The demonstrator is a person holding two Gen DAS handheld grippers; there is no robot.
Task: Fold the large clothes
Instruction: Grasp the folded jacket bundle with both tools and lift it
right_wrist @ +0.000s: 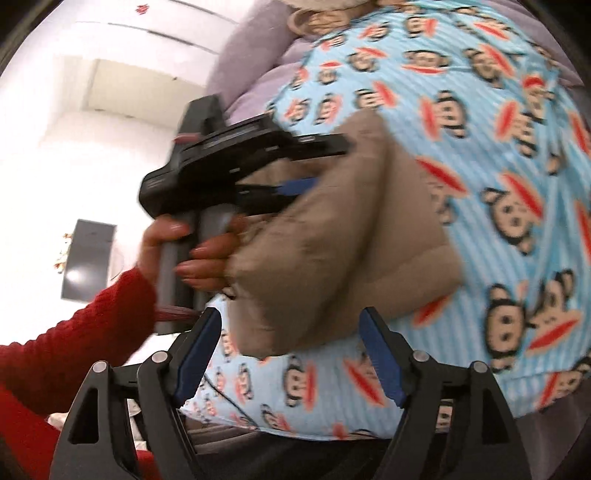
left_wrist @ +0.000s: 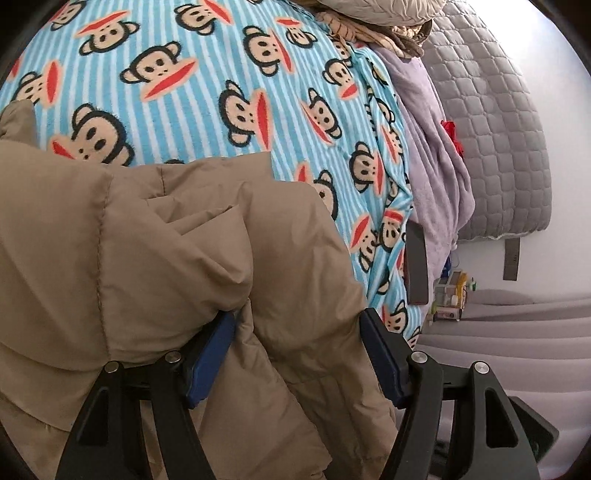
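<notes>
A tan padded jacket [left_wrist: 166, 258] lies on the blue monkey-print blanket [left_wrist: 207, 85]. My left gripper [left_wrist: 297, 354] has its jaws wide apart, with a fold of the jacket bulging between the blue pads [left_wrist: 210, 354]; the pads do not pinch it. In the right wrist view the jacket [right_wrist: 343, 240] is a folded bundle, and the left gripper [right_wrist: 306, 184] reaches into its top left, held by a hand in a red sleeve. My right gripper [right_wrist: 291, 354] is open and empty just below the bundle's lower edge.
A lilac blanket [left_wrist: 439, 155] and a grey quilt [left_wrist: 491, 122] lie along the bed's right side. More clothes [left_wrist: 373, 22] are heaped at the far end. Small boxes [left_wrist: 450, 295] sit on a grey ledge. A dark panel [right_wrist: 88, 258] hangs on the white wall.
</notes>
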